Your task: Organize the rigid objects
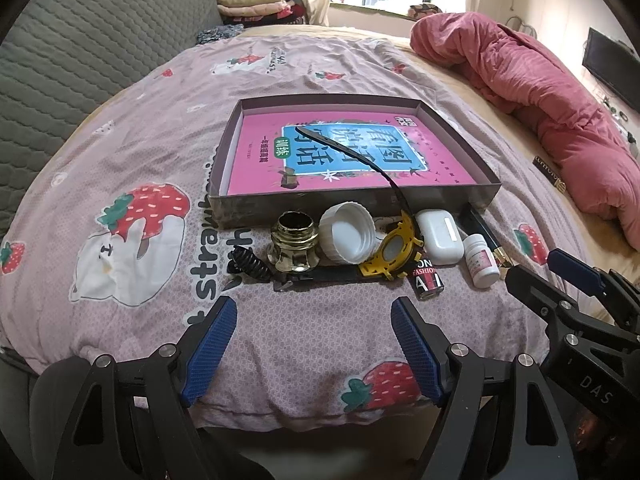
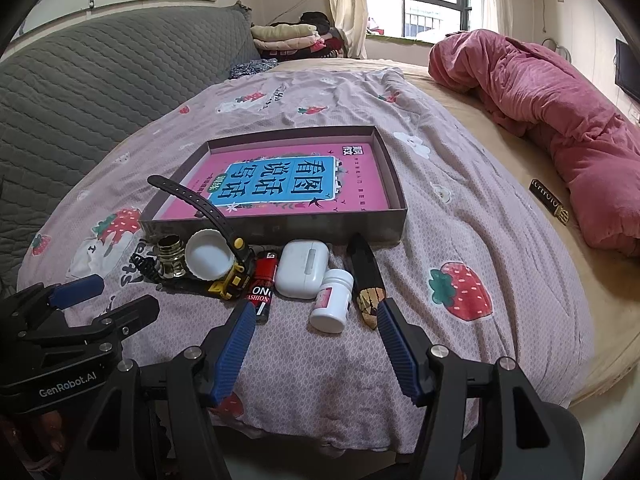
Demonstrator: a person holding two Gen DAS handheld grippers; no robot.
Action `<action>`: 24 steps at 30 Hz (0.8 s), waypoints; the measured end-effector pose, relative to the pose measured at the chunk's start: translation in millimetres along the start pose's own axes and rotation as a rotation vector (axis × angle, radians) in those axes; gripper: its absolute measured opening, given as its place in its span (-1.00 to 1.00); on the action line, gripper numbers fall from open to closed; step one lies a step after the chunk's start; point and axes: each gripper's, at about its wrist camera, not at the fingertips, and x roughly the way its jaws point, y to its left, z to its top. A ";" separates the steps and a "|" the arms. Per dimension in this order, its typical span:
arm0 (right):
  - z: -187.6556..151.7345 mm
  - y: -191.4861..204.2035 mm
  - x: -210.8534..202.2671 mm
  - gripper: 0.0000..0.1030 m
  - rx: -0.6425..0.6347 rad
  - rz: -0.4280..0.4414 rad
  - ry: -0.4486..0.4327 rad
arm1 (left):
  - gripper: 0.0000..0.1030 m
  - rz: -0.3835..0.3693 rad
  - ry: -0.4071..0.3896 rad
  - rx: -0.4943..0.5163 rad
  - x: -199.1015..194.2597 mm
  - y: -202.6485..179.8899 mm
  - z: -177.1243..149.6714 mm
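On the strawberry-print bedspread (image 1: 280, 80), a shallow box (image 1: 352, 202) is lying with a pink book (image 1: 352, 152) flat inside it, and a row of small things is sitting just in front of its near wall. From left to right in the left wrist view, a black hair clip (image 1: 248, 262) is lying beside a gold metal ring (image 1: 291, 246), which is touching a white cap (image 1: 349, 232) that is tilting with its open side towards the camera. Next to the cap a yellow toy watch (image 1: 394, 250) is resting, its black strap (image 1: 352, 152) arching up over the box wall and above the book. A red and black lighter (image 2: 262, 286) is lying below the watch, just beside a white earbud case (image 2: 302, 268). A small white pill bottle (image 2: 332, 300) is lying on its side near the case, and a dark pencil-shaped thing (image 2: 366, 280) is lying to its right, its far end touching the box.

The left gripper (image 1: 312, 344) is hovering above the bedspread short of the row, its jaws standing wide apart and holding nothing. The right gripper (image 2: 316, 354) is hovering likewise, jaws wide and bare, with the pill bottle lying just beyond its blue fingertips (image 2: 238, 344). A rolled pink quilt (image 2: 552, 120) is lying well off to the right.
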 end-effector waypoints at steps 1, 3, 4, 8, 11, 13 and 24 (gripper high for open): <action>0.7 -0.6 0.4 0.21 -0.001 0.000 -0.002 | 0.56 -0.001 -0.001 -0.001 -0.2 0.6 0.2; 0.8 -0.7 -0.5 0.21 -0.004 -0.001 -0.007 | 0.56 0.001 -0.002 -0.001 -0.4 1.1 0.5; 1.3 -0.5 -0.4 0.21 -0.006 -0.003 -0.008 | 0.56 0.000 -0.002 -0.002 -0.6 1.4 0.5; -0.9 1.7 -1.9 0.21 -0.014 -0.002 -0.012 | 0.56 0.000 -0.002 -0.004 -0.5 2.0 0.5; -0.7 1.7 -2.9 0.21 -0.017 -0.004 -0.016 | 0.56 0.002 -0.002 -0.005 -1.3 3.1 1.0; -0.6 1.7 -3.7 0.21 -0.017 -0.004 -0.016 | 0.56 0.003 -0.003 -0.003 -1.4 2.7 1.3; -0.1 1.3 -4.4 0.21 -0.017 -0.003 -0.021 | 0.56 0.003 -0.008 -0.018 -1.8 7.7 2.5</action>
